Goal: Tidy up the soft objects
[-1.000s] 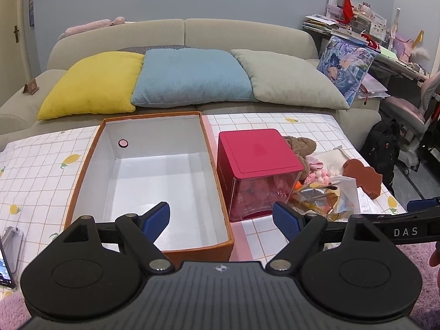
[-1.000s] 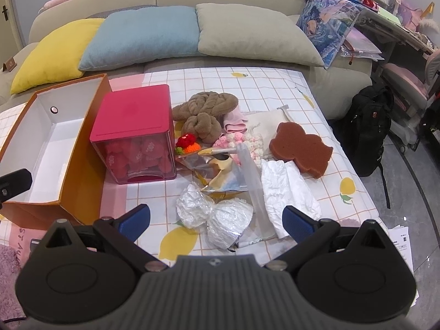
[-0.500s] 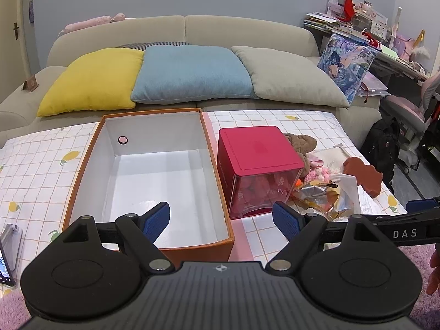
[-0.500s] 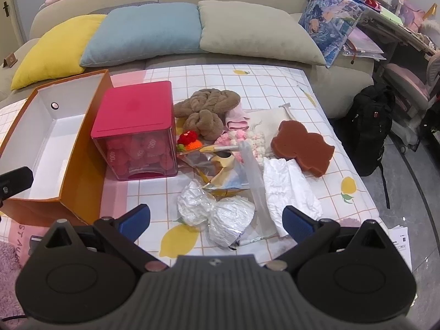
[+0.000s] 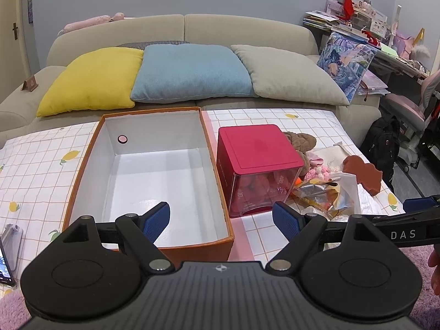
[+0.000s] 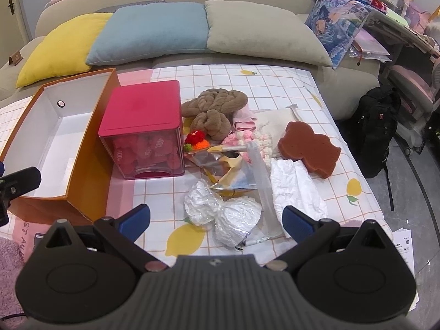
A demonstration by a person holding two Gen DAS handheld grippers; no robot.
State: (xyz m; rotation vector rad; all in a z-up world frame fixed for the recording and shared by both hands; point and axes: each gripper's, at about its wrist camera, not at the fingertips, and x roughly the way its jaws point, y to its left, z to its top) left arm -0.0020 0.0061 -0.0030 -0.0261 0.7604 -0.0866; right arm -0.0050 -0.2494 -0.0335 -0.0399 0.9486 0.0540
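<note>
An empty orange box (image 5: 82,165) (image 6: 90,143) with a white inside stands on the checked tablecloth, left of a red-lidded clear container (image 5: 257,148) (image 6: 143,110). My left gripper (image 5: 221,220) hovers open over the box's near edge. A pile lies right of the container: brown braided plush (image 6: 214,104), a brown sponge (image 6: 308,148) (image 5: 363,173), pink and white knit pieces (image 6: 247,137), a red and orange pom-pom (image 6: 196,139), crumpled white plastic (image 6: 220,211), a white tissue (image 6: 297,189) and foil wrappers (image 6: 228,165). My right gripper (image 6: 216,220) is open above the crumpled plastic, holding nothing.
A beige sofa (image 5: 178,27) with yellow, blue and grey cushions runs behind the table. A phone (image 5: 8,247) lies at the table's left edge. A black backpack (image 6: 379,126) and a cluttered desk (image 5: 371,33) stand on the right. Purple rug (image 6: 11,269) below.
Both grippers have drawn back and lifted slightly, so the box, the container and the pile sit a little farther off. Both stay open; nothing on the table has moved.
</note>
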